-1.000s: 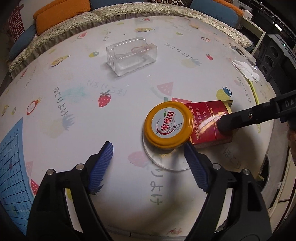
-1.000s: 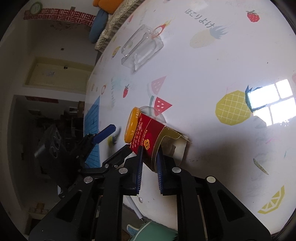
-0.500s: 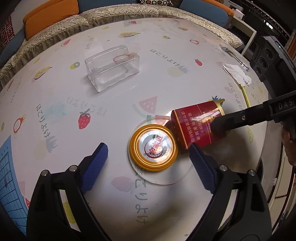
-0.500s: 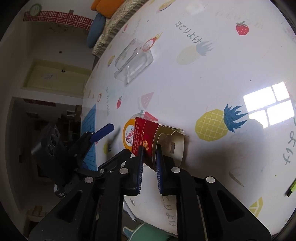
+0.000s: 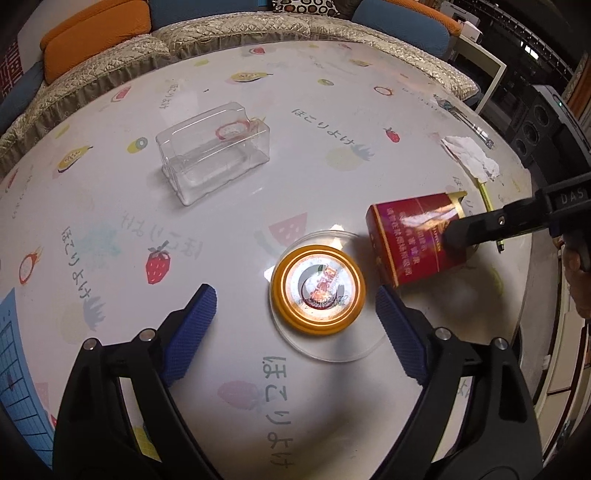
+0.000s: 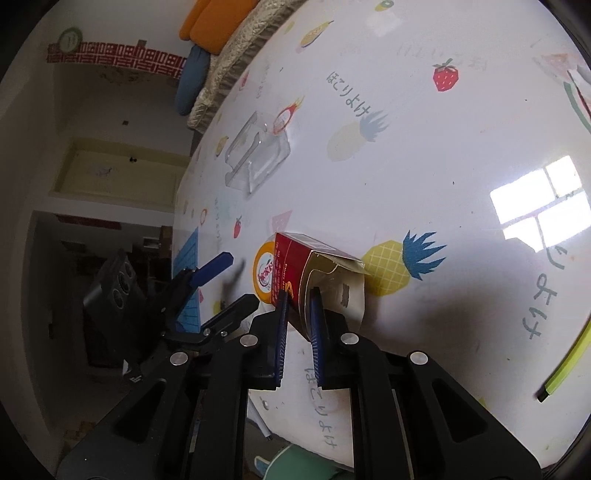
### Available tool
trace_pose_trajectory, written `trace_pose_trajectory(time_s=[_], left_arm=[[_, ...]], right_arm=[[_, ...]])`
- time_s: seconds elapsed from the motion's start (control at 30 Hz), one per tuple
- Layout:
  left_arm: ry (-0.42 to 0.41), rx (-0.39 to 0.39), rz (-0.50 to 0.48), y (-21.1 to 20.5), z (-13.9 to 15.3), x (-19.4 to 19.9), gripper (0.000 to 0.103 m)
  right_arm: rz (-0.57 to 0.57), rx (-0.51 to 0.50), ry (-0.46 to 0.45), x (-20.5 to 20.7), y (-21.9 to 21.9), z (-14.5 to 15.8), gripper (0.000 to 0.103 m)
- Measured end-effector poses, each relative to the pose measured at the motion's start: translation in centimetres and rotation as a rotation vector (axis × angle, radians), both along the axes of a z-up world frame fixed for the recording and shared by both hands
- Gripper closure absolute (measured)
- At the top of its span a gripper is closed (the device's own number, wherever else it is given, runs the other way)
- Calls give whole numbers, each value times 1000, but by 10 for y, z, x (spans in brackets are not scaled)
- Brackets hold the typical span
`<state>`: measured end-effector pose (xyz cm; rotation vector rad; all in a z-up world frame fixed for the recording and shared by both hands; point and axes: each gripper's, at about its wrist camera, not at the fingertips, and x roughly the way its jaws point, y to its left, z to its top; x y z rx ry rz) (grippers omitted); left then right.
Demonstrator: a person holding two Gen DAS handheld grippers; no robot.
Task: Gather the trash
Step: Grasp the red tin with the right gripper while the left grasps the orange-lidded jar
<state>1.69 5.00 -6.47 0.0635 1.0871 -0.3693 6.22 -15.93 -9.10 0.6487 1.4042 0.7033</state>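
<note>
Now the right gripper has its blue pads pinched on one wall of the red cigarette pack, one pad outside on the red face and the other inside the torn-open end; jaws narrow, the pack clamped between them; in the left wrist view the same pack sits tilted just right of the jar, with the right gripper's black finger across its far end. Over to the left gripper; its jaws stand wide apart with nothing pressed between the pads, hanging above the table; the orange-lidded jar lies ahead of them, nearer the right-hand pad, standing upright on the fruit-print tablecloth. Further back, a clear plastic box rests well apart from the jar; a crumpled white paper scrap lies near the table's right edge, with a yellow-green pen close to it. Beyond the table, a sofa with orange and blue cushions.
</note>
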Motion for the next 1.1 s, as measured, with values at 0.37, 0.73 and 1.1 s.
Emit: trace_pose_trajectory(time_s=[0.37,0.73,1.1], left_arm=[[12,98,-28,-28,-18,15,28],[-5,67,17,-13,-5,9,44],[-65,48,37,-3,39,-4,44]], right_arm=[[-46,15,-4,2,-14,3,90],[-58,24,-3,0,-15,-2,90],[-66,45,-30,-8,-17,10,90]])
